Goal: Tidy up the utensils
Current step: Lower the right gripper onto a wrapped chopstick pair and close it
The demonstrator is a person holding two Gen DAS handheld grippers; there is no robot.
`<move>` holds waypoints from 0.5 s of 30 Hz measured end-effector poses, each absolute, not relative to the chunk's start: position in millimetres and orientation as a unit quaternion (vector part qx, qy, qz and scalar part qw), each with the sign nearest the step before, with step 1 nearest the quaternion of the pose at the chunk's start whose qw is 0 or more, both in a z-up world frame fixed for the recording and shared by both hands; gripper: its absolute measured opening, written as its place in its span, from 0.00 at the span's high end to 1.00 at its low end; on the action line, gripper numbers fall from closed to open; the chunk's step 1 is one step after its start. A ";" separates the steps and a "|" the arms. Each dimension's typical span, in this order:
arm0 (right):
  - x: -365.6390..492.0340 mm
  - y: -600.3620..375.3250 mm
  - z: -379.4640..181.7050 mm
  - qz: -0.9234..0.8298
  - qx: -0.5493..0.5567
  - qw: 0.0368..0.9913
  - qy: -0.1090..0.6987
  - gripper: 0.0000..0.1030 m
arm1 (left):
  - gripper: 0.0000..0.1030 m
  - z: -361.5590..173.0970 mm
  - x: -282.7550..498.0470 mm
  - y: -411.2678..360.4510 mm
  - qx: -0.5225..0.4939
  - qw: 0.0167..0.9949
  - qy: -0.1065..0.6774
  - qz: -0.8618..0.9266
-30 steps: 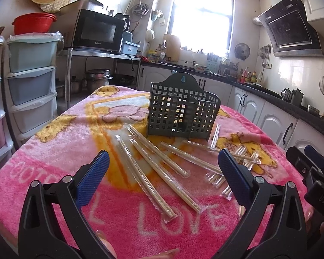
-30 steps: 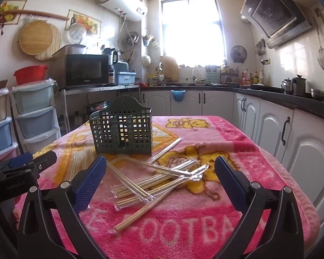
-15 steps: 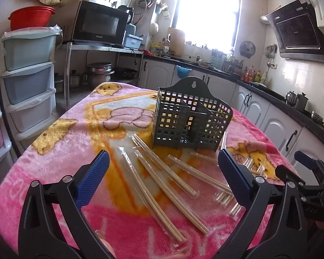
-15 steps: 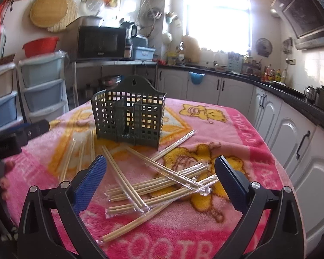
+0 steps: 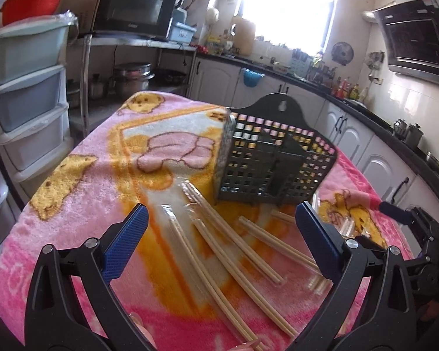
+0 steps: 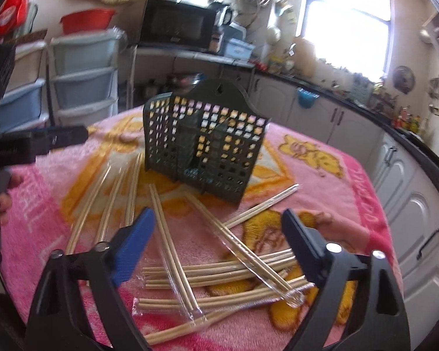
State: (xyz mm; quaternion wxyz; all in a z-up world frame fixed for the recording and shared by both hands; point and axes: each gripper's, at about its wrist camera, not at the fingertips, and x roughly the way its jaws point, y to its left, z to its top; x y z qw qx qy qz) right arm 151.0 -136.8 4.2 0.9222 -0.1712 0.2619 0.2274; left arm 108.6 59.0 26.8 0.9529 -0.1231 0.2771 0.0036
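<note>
A dark green slotted utensil basket point(image 5: 273, 163) stands upright on the pink blanket-covered table point(image 5: 82, 181); it also shows in the right wrist view point(image 6: 203, 143). Several pairs of wooden chopsticks in clear sleeves point(image 5: 234, 242) lie scattered in front of it, with a crossed pile in the right wrist view point(image 6: 219, 272). My left gripper point(image 5: 221, 239) is open and empty, low over the chopsticks. My right gripper point(image 6: 218, 242) is open and empty above the pile. The left gripper shows at the left edge of the right wrist view point(image 6: 29, 143).
Stacked plastic drawers point(image 5: 29, 93) stand left of the table. A microwave point(image 5: 134, 8) sits on a metal shelf behind. White cabinets and a dark counter point(image 5: 365, 134) run along the right. The right gripper point(image 5: 409, 222) shows at the table's right edge.
Both grippers have moved forward and lower toward the chopsticks and basket, tilting down. Both stay open and empty.
</note>
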 end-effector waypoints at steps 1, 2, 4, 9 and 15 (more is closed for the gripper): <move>156.7 -134.4 0.8 0.227 -0.179 0.919 0.269 0.26 | 0.10 26.0 113.1 62.3 -0.126 0.952 0.279 0.000; 159.9 -133.2 -1.8 0.227 -0.185 0.916 0.274 0.28 | 0.10 25.6 117.1 64.7 -0.128 0.951 0.282 0.000; 169.5 -131.8 -7.1 0.231 -0.193 0.909 0.287 0.33 | 0.10 23.3 128.1 71.2 -0.128 0.947 0.293 0.007; 184.5 -122.9 -12.5 0.250 -0.208 0.896 0.304 0.37 | 0.11 13.0 157.0 88.3 -0.138 0.935 0.328 0.002; 206.3 -98.4 -25.7 0.278 -0.241 0.870 0.327 0.47 | 0.28 -12.7 198.3 108.3 -0.169 0.903 0.395 -0.001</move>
